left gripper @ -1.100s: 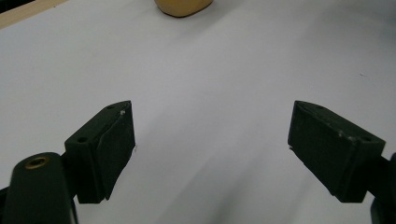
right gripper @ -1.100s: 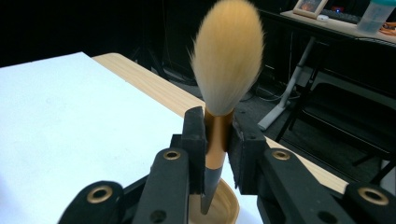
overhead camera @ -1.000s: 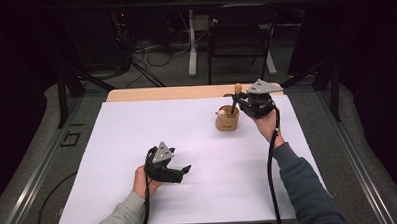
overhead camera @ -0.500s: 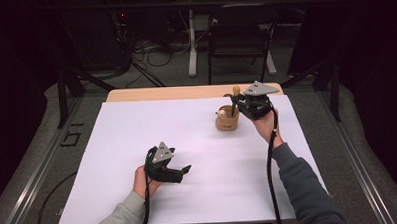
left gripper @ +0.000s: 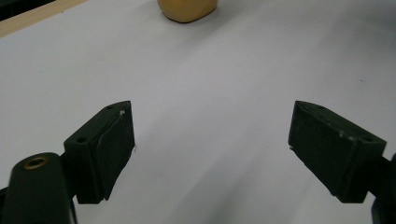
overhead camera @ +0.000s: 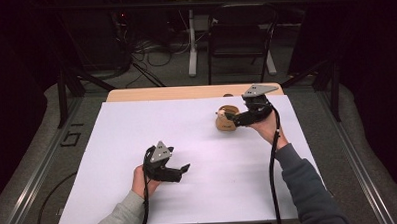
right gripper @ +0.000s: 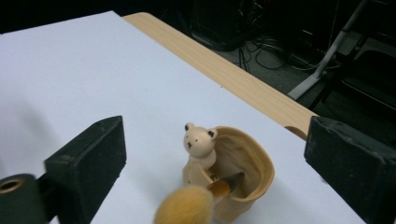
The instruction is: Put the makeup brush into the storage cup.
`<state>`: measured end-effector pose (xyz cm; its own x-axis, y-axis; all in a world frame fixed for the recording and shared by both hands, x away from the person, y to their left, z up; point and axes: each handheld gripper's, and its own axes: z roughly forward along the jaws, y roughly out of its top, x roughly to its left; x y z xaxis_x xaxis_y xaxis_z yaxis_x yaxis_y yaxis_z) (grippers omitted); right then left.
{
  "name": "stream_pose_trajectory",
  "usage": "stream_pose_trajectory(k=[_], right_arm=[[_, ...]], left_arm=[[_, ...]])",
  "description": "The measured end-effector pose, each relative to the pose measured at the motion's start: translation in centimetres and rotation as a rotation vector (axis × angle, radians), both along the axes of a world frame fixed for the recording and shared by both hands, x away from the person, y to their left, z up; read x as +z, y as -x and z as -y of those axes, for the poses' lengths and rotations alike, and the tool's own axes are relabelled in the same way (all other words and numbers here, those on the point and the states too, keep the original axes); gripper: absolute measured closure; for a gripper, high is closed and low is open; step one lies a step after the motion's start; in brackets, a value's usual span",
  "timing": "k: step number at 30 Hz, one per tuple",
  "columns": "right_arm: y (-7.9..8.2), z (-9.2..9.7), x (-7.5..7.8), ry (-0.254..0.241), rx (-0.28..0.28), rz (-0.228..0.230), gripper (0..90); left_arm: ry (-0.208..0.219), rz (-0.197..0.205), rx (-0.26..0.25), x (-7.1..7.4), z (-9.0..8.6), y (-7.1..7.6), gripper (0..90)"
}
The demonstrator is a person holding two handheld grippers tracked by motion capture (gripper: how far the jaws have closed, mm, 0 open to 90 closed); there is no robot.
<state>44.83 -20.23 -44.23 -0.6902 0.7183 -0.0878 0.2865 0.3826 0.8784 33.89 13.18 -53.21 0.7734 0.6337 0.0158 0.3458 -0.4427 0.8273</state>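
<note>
Right tongs (right gripper: 215,172) have just been opening, released, with the brush (right gripper: 187,207) in the bear holder (right gripper: 243,168) between their jaws

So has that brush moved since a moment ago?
Yes. The brush stood upright above the wooden pot, held by the right tongs; those have just opened, and it now lies tipped in the pot, bristles hanging over the rim.

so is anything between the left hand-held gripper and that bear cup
Nothing visible. Bare white table cover lies between the open left hand-held gripper and the bear cup. The right hand-held gripper hovers open at the cup's far side.
</note>
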Motion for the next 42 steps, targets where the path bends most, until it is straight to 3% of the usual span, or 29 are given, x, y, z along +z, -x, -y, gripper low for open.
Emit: stream_pose_trajectory(k=[7, 18, 34, 42], right_arm=[[1.7, 0.1, 0.3, 0.001, 0.041, 0.004, 0.0], [3.9, 0.4, -0.1, 0.001, 0.061, 0.001, 0.0], [6.9, 1.3, -1.1, -0.013, 0.053, 0.019, 0.0], [8.9, 2.2, -1.2, -0.043, 0.044, 0.056, 0.0]], left_arm=[[0.003, 0.017, 0.006, 0.5, -0.4, 0.0, 13.3], [0.001, 0.041, 0.026, 1.0, -1.3, -0.1, 11.3], [0.013, 0.041, 0.069, 1.4, -2.9, 0.1, 4.9], [0.018, 0.041, 0.08, 1.6, -3.6, 0.5, 4.3]])
